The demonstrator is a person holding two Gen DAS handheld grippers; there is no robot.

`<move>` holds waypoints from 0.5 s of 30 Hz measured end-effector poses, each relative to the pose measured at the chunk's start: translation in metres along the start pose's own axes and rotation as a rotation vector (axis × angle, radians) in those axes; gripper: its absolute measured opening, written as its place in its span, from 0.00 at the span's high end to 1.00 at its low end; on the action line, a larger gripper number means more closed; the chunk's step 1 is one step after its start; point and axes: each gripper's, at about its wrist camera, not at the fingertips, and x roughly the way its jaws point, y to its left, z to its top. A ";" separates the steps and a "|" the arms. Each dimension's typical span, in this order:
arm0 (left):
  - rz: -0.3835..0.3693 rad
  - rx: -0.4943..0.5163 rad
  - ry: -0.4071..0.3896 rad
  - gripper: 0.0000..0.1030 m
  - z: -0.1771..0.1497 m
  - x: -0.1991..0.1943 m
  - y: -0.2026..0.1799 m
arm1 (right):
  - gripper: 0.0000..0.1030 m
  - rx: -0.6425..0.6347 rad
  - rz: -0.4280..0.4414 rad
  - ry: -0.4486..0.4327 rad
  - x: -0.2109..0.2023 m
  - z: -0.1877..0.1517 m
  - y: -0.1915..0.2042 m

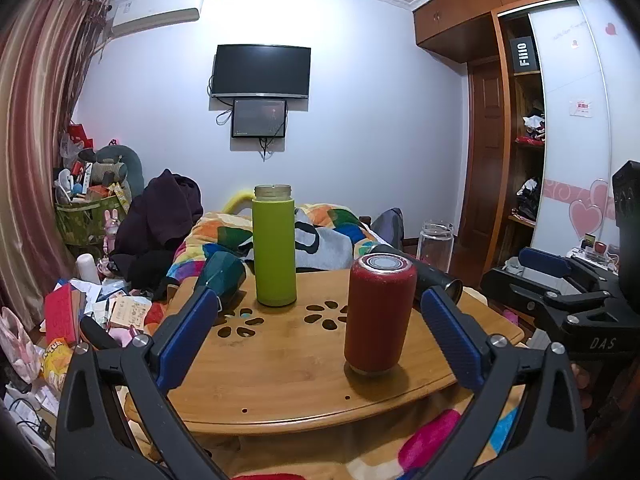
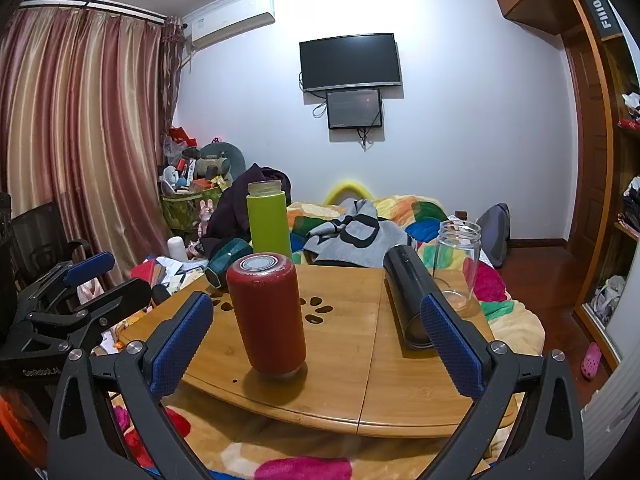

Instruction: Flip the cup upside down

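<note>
Jaws of both the left gripper and right gripper stood spread, empty, with the red cup standing inverted between them, its mouth hidden against the desk.

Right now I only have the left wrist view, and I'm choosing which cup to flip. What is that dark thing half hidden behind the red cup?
Observer: It is a black cup lying on its side on the table, with one end pointing toward the right wrist camera.
Operator: Is it touching the red cup?
Observer: No. The red cup stands apart from it, with bare wood between them.
Operator: And the clear jar behind?
Observer: The clear jar stands mouth up at the table's far right corner, just right of the black cup.
</note>
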 end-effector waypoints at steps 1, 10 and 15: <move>0.000 0.000 -0.002 0.00 0.000 0.000 0.000 | 0.00 0.001 -0.001 -0.002 0.000 0.000 0.000; 0.006 -0.010 0.012 0.00 -0.001 0.001 0.001 | 0.00 0.004 0.001 0.000 0.000 0.001 -0.001; -0.008 -0.033 0.018 0.00 -0.001 0.002 0.004 | 0.00 0.007 0.000 0.000 0.000 0.001 -0.001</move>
